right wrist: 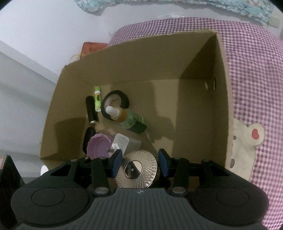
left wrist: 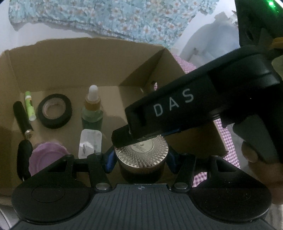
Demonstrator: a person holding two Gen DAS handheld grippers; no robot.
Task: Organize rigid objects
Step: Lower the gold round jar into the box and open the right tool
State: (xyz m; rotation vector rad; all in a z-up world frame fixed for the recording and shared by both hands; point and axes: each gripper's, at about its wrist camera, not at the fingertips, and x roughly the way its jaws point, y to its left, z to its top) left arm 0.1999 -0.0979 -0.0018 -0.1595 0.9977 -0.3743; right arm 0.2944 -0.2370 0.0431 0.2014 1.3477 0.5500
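Note:
A dark jar with a faceted metallic lid (left wrist: 141,150) sits between the blue pads of my left gripper (left wrist: 139,159), which is shut on its body over the cardboard box (left wrist: 70,62). My right gripper (right wrist: 139,164) comes in from the right above it. Its jaws stand around the lid (right wrist: 138,168), with a small gap on the right side. In the box lie a dropper bottle (left wrist: 92,109), a black tape roll (left wrist: 54,110), a green tube (left wrist: 30,106), a black pen-like stick (left wrist: 23,116), a purple lid (left wrist: 47,159) and a white plug adapter (left wrist: 90,143).
The box (right wrist: 141,58) stands on a pink checked cloth (right wrist: 256,79) with a bear patch (right wrist: 245,141). A floral fabric (left wrist: 123,16) lies beyond the box. The box's right half (right wrist: 194,115) holds nothing.

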